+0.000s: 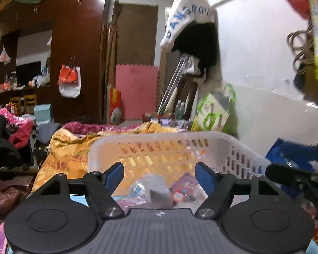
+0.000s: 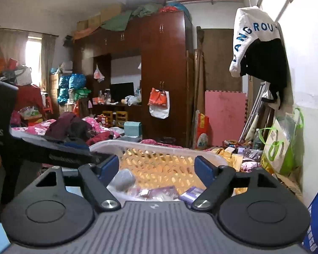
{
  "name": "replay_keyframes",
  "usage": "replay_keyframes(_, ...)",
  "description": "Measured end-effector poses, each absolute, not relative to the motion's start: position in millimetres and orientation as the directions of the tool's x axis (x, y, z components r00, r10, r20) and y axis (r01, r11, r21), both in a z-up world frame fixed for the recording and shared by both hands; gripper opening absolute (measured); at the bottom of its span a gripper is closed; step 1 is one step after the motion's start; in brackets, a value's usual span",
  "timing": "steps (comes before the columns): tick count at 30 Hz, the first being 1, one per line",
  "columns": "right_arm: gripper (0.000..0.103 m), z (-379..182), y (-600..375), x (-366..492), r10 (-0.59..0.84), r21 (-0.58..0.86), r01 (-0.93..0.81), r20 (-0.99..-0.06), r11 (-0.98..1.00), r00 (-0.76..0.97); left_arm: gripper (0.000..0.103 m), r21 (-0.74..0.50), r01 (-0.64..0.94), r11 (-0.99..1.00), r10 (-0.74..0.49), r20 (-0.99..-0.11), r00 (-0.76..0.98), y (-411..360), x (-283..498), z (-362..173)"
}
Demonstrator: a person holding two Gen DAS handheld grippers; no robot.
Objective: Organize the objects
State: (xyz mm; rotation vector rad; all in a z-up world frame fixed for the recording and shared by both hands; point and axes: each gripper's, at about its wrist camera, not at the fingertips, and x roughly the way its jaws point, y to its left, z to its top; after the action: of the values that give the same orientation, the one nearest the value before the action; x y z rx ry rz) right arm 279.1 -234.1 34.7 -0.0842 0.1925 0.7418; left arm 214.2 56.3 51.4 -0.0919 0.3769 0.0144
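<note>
A white slotted plastic basket [image 1: 159,136] sits on an orange quilt right in front of both grippers. It holds small packets: a clear plastic bag [image 1: 152,188], a red-pink packet [image 1: 185,185] and purple packets [image 2: 165,191]. My left gripper [image 1: 160,172] hangs over the basket's near side, open, with nothing between its blue pads. In the right wrist view my right gripper [image 2: 158,168] is open too, above the basket [image 2: 150,145], nothing between its pads. A grey round bundle [image 2: 125,178] lies just past its left pad. The other gripper's black body [image 2: 59,153] shows at the left.
An orange quilt [image 1: 67,148] covers the bed under the basket. A white and green bag [image 2: 282,146] leans on the wall to the right. A pink foam mat [image 1: 136,91] and dark wooden wardrobe [image 2: 163,74] stand behind. Clothes are piled on the left [image 1: 8,139].
</note>
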Motion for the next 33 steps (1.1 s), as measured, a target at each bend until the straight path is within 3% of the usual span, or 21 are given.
replay_keyframes(4, 0.103, 30.1, -257.5, 247.9, 0.691, -0.014, -0.707, -0.196, 0.708, 0.696, 0.081, -0.063, 0.002, 0.998, -0.023, -0.338, 0.941, 47.4, 168.3, 50.4)
replay_keyframes(10, 0.103, -19.4, -294.1, 195.0, 0.713, -0.015, -0.729, -0.198, 0.684, 0.673, 0.086, -0.067, 0.044, 0.997, -0.065, -0.353, 0.933, 31.2, 95.4, -0.3)
replay_keyframes(13, 0.102, -41.8, -306.4, 186.5, 0.709, 0.007, -0.722, -0.196, 0.692, 0.678, 0.086, -0.104, 0.074, 0.992, -0.111, -0.405, 0.907, 18.2, 83.2, -31.9)
replay_keyframes(17, 0.09, -51.1, -323.3, 207.1, 0.691, 0.113, -0.685, -0.221, 0.719, 0.689, 0.086, -0.107, 0.175, 0.979, -0.205, -0.452, 0.868, -18.8, 85.3, -53.9)
replay_keyframes(19, 0.07, -50.2, -329.1, 221.2, 0.693, 0.165, -0.675, -0.242, 0.719, 0.679, 0.086, -0.092, 0.193, 0.977, -0.214, -0.45, 0.867, -35.8, 90.1, -54.9)
replay_keyframes(21, 0.063, -52.9, -329.7, 223.4, 0.694, 0.175, -0.675, -0.261, 0.717, 0.671, 0.086, -0.084, 0.2, 0.976, -0.216, -0.462, 0.86, -49.4, 97.6, -57.2)
replay_keyframes(23, 0.063, -54.6, -324.9, 222.4, 0.697, 0.158, -0.685, -0.279, 0.712, 0.66, 0.085, -0.077, 0.193, 0.978, -0.206, -0.476, 0.855, -59.2, 102.1, -62.3)
replay_keyframes(25, 0.056, -61.2, -318.1, 216.9, 0.682, 0.119, -0.683, -0.305, 0.72, 0.665, 0.074, -0.069, 0.175, 0.982, -0.187, -0.48, 0.857, -61.5, 103.8, -68.1)
replay_keyframes(29, 0.056, -68.6, -308.6, 218.3, 0.701, 0.122, -0.71, -0.338, 0.694, 0.628, 0.056, -0.059, 0.163, 0.985, -0.171, -0.473, 0.865, -52.6, 97.1, -69.4)
replay_keyframes(33, 0.057, -71.1, -295.1, 214.8, 0.705, 0.093, -0.731, -0.37, 0.676, 0.605, 0.053, -0.035, 0.146, 0.989, -0.146, -0.452, 0.88, -41.0, 81.2, -70.7)
